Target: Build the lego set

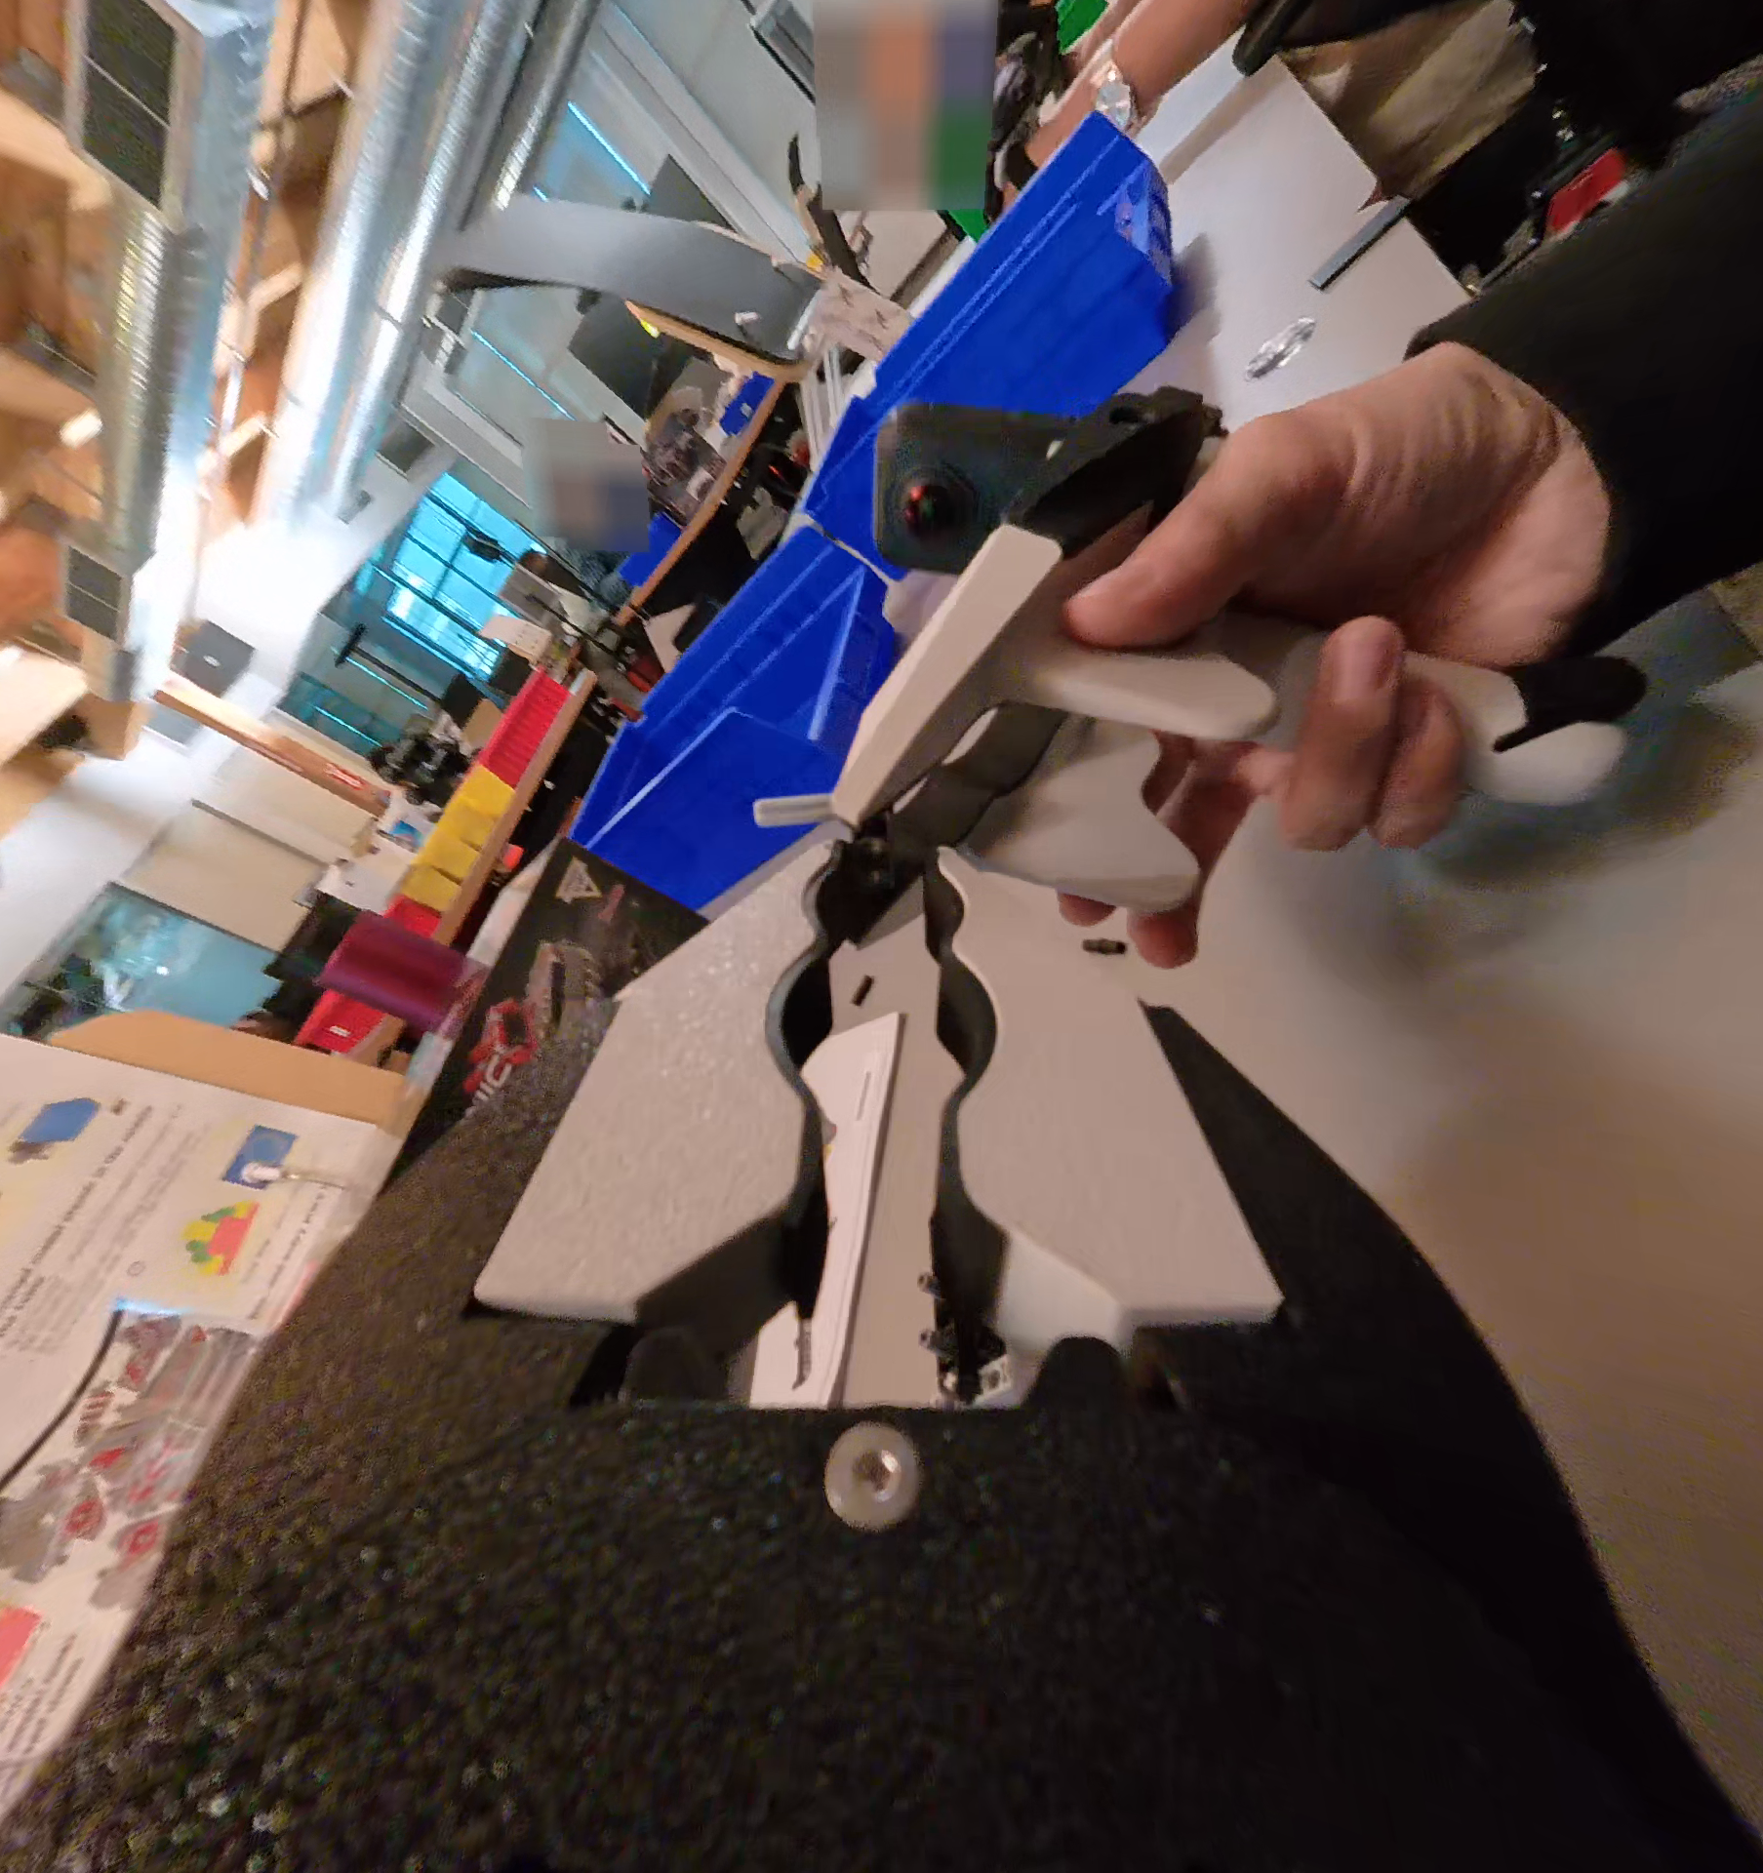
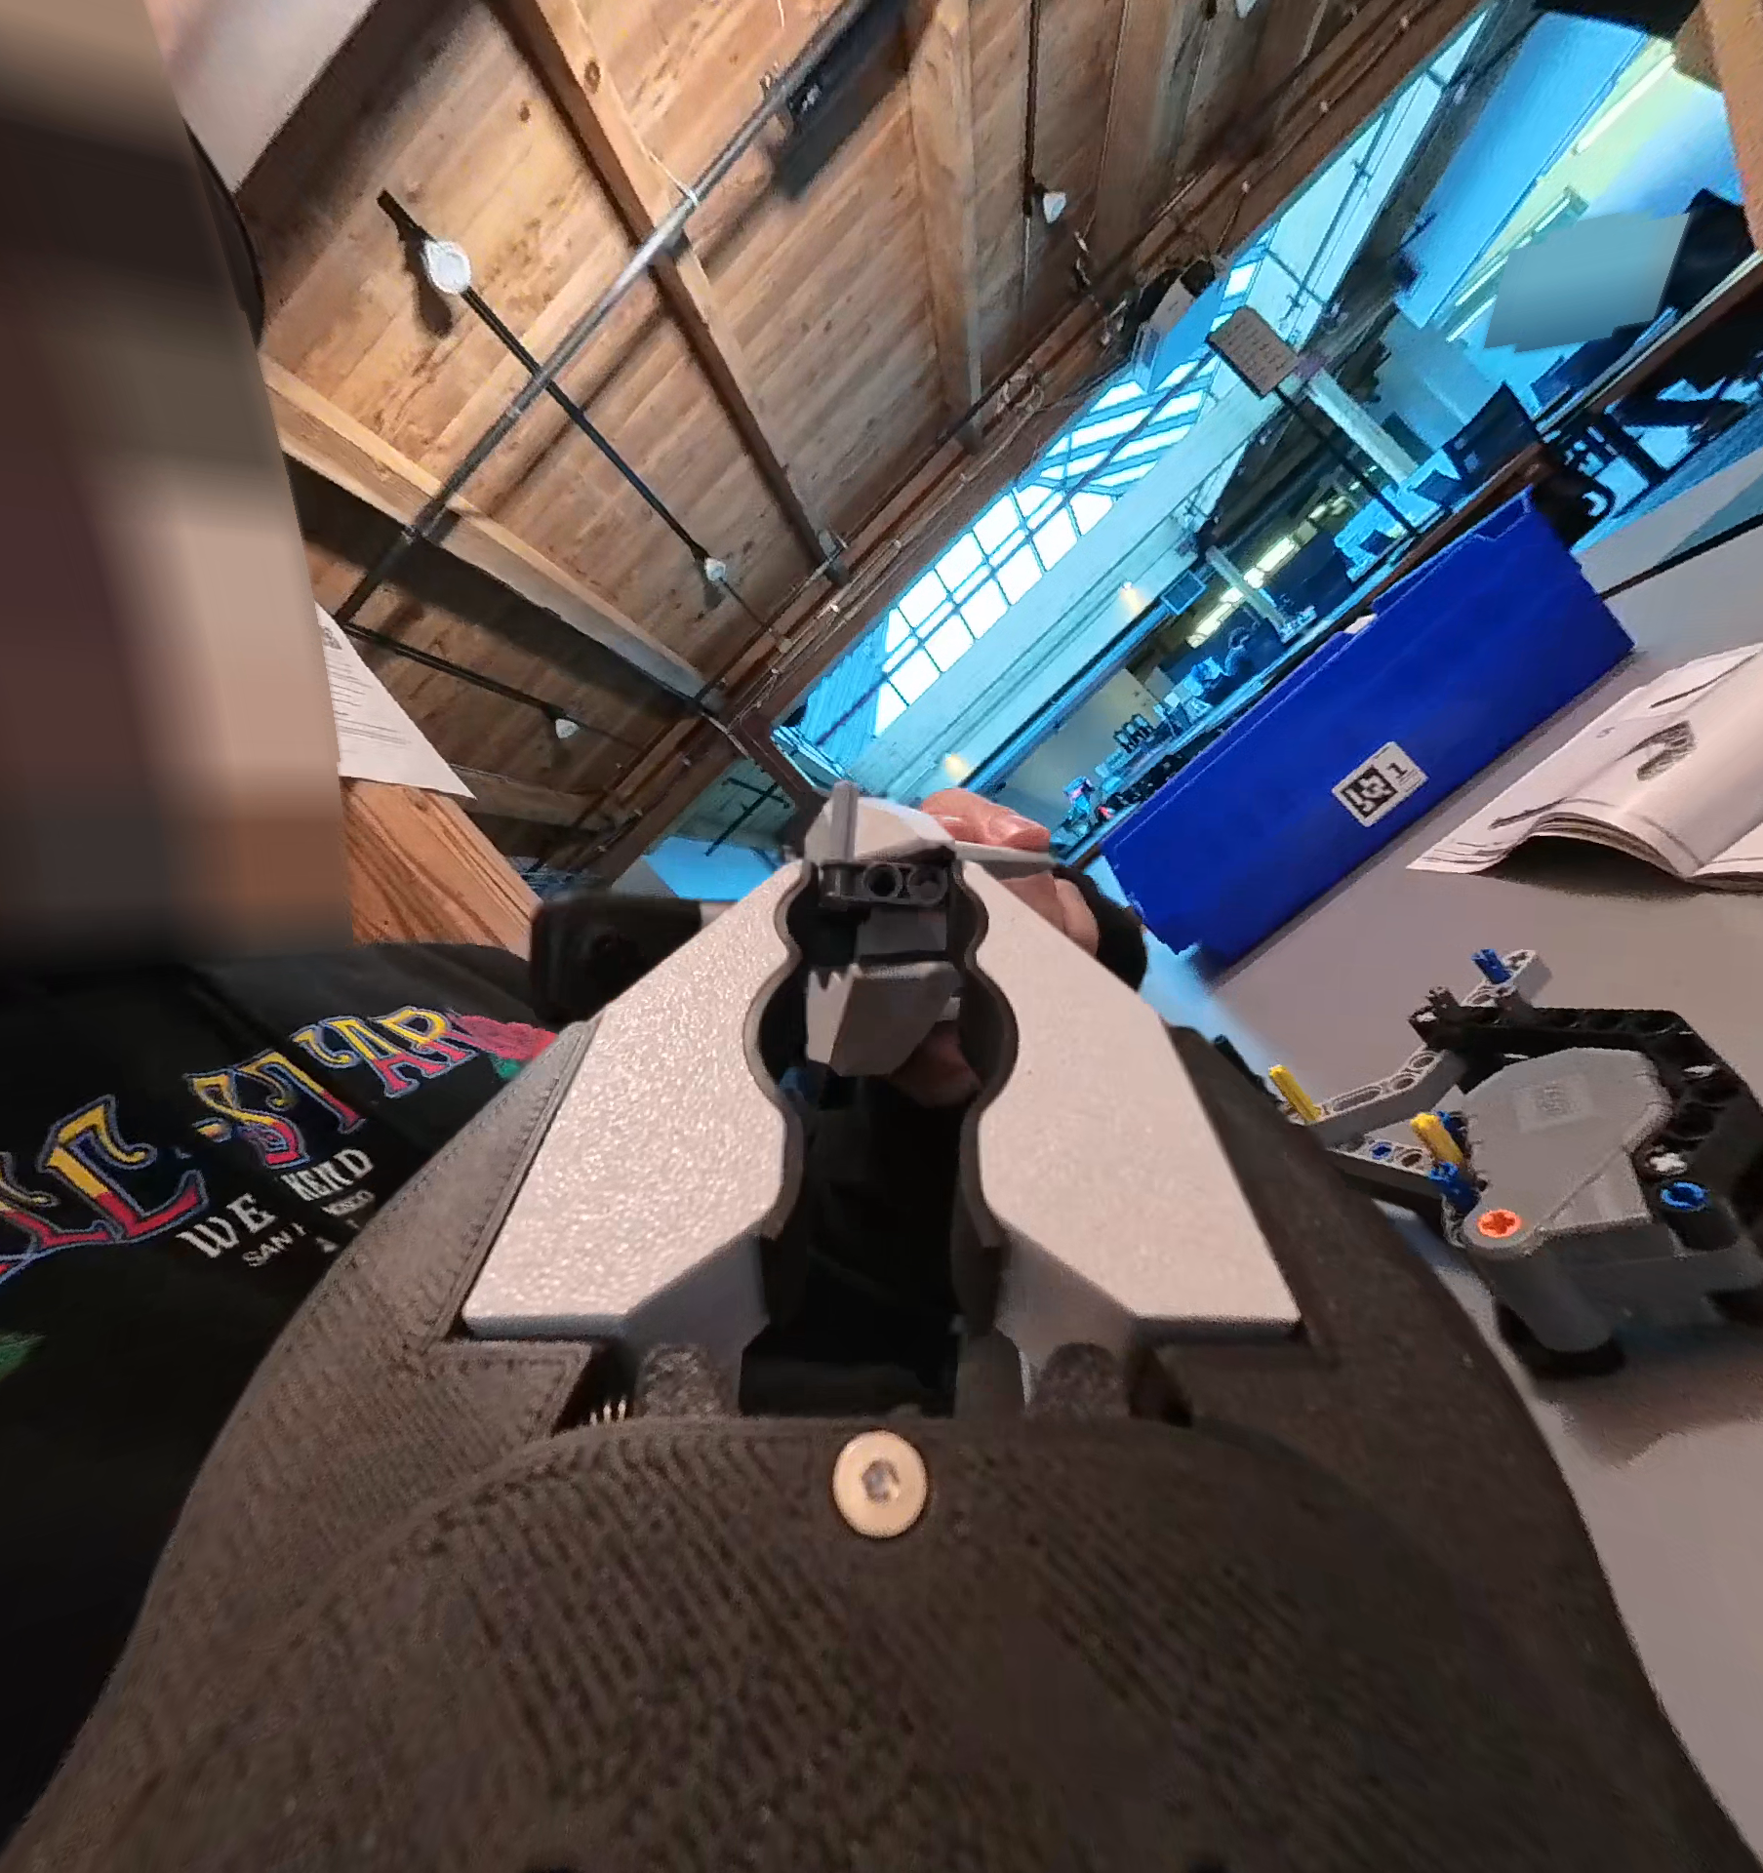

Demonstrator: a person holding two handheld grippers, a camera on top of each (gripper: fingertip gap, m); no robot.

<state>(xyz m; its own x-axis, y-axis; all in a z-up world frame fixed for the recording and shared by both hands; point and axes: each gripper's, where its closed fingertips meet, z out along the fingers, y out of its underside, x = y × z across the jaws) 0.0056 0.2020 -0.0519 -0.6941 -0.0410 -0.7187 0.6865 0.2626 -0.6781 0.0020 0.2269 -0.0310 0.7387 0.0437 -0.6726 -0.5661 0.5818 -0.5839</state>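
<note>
**A:** How should this step be handled? A small dark grey lego piece (image 2: 882, 884) is pinched at the tips of the right gripper (image 2: 885, 892), raised off the desk (image 2: 1668, 1500), and met there by the left gripper (image 1: 872, 862). Its jaws are nearly together, though whether anything is gripped can't be told.

**B:** Both should be kept aligned, pressure applied gently. Counted: two blue bins (image 1: 755, 750), one half-built model (image 2: 1607, 1145) near the desk's right edge, one grey axle (image 1: 791, 809).

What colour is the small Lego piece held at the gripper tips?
Dark grey piece, with a light grey axle through it; right wrist view shows it best.
</note>
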